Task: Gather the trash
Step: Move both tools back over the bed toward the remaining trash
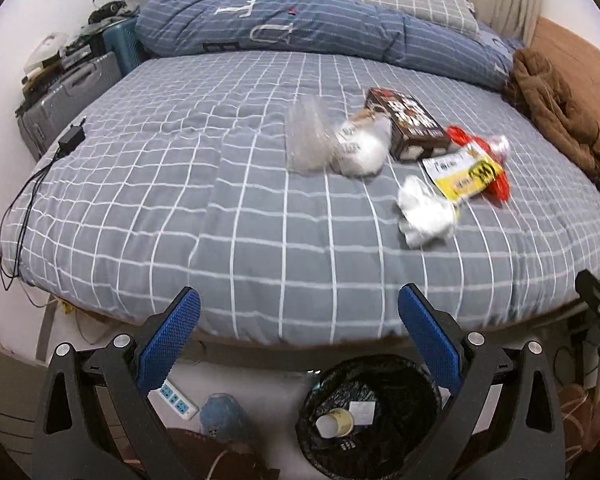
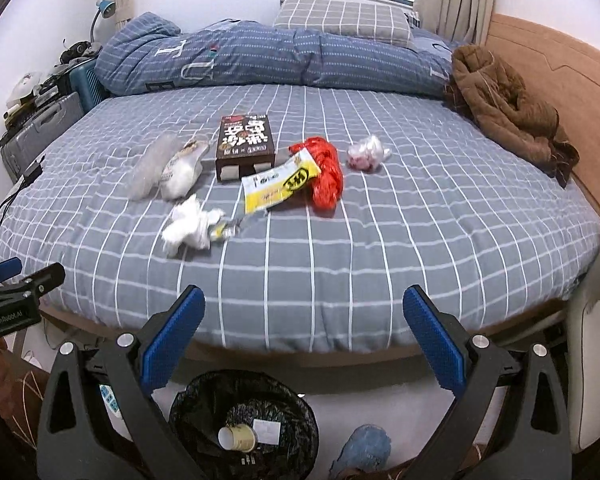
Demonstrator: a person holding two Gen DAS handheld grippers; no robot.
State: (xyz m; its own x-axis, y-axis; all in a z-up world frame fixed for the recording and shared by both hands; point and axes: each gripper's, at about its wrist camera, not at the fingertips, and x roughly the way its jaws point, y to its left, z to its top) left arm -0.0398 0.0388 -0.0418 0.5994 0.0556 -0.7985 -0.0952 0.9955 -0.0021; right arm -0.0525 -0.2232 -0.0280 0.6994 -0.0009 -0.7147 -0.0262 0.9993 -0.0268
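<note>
Trash lies on the grey checked bed (image 1: 180, 200) (image 2: 420, 240): a brown box (image 1: 410, 124) (image 2: 244, 146), a yellow wrapper (image 1: 462, 174) (image 2: 280, 184), a red bag (image 1: 496, 184) (image 2: 326, 172), crumpled white tissue (image 1: 424, 212) (image 2: 192, 226), a clear bag with a white packet (image 1: 332, 144) (image 2: 168, 168), and a small pink-white wad (image 2: 366, 154). A black-lined bin (image 1: 370, 412) (image 2: 244, 424) holding a paper cup (image 1: 334, 424) (image 2: 238, 438) stands on the floor at the bed's foot. My left gripper (image 1: 300, 336) and right gripper (image 2: 304, 336) are open and empty, above the bin, short of the bed edge.
A blue duvet (image 1: 300, 32) (image 2: 260, 56) and a pillow (image 2: 344, 20) lie at the bed's far end. A brown coat (image 1: 556, 112) (image 2: 508, 100) lies at right. Suitcases (image 1: 68, 92) stand at left. A charger and cable (image 1: 70, 138) lie on the left edge. A power strip (image 1: 176, 398) is on the floor.
</note>
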